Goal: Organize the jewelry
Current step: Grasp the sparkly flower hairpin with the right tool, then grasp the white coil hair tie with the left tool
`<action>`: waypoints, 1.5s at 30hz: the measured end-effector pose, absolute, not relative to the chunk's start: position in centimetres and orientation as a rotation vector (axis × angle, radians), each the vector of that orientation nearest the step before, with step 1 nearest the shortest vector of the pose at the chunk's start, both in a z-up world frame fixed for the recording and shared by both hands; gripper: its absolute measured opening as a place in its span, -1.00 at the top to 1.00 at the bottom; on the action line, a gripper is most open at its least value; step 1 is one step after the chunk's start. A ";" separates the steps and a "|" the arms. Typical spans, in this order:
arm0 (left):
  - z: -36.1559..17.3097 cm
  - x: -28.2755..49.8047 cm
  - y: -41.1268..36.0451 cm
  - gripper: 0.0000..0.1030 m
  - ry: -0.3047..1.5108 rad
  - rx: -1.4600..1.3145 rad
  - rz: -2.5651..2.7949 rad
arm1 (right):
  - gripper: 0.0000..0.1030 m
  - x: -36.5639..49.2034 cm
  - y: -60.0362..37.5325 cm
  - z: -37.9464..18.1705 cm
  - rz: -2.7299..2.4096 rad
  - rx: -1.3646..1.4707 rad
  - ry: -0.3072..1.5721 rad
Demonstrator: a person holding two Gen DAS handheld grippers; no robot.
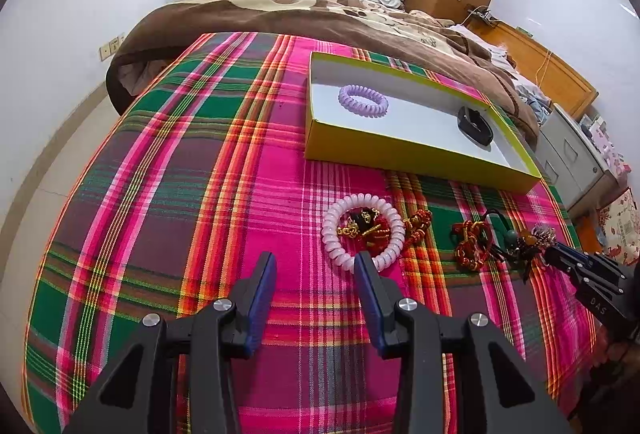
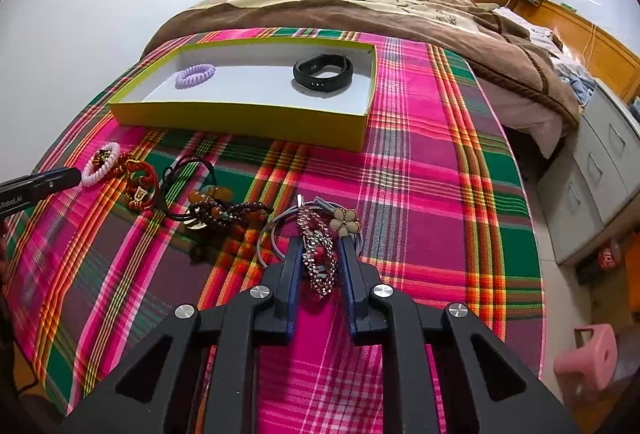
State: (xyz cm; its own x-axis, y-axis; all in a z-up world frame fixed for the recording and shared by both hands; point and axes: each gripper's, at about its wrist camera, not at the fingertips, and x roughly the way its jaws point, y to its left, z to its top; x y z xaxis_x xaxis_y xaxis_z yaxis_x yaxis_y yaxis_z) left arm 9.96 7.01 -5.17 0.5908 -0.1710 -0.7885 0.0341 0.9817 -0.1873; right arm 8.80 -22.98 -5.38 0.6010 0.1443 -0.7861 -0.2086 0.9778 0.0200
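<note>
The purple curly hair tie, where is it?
The purple spiral hair tie lies inside the yellow box, at its left end in the right wrist view, apart from the black wristband at the other end.

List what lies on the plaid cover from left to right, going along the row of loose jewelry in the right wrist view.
White spiral band → red and gold cord bracelet → black cord loop → brown bead string → grey hair ties → silver chain bracelet between the right gripper's fingers → cream flower charm.
</note>
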 end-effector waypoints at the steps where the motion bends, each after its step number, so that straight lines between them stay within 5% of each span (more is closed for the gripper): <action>1: -5.2 10.0 7.0 0.22 0.933 -0.159 -0.120 | 0.76 8.7 -23.0 -5.2 0.205 -0.070 0.897; 36: -5.4 12.2 5.4 0.21 0.990 0.095 -0.028 | 0.79 7.5 -23.2 -1.5 0.259 0.070 0.765; 42: -5.4 12.3 4.6 0.80 0.991 0.108 -0.098 | 0.79 7.4 -23.1 -1.7 0.255 0.075 0.768; 45: -5.3 12.4 4.6 0.82 0.985 0.092 -0.105 | 0.79 7.3 -23.1 -1.6 0.254 0.075 0.768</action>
